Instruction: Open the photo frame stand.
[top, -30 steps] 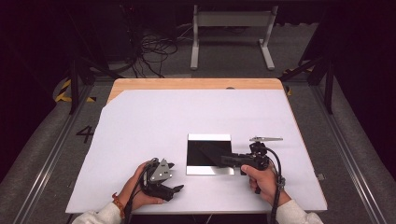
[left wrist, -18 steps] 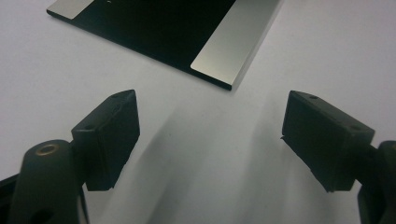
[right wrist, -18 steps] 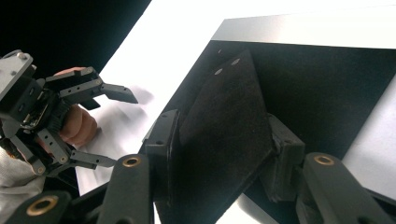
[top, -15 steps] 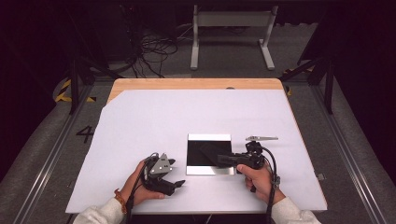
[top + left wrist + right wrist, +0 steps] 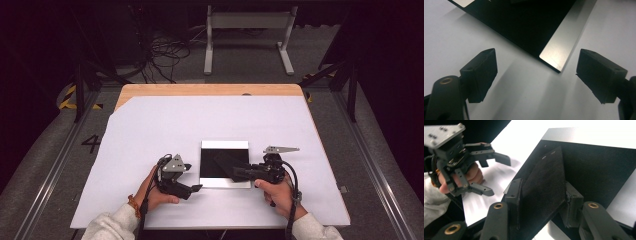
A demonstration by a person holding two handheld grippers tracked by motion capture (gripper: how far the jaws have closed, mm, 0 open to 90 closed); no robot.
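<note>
Gripping a dark flap (image 5: 544,192) in my right tongs (image 5: 239,173), lifted above the black tray (image 5: 224,146). My left tongs (image 5: 196,188) gape empty just off the tray's near corner. Tray lies mid-desk (image 5: 150,125) on white sheet; contents unclear.
</note>
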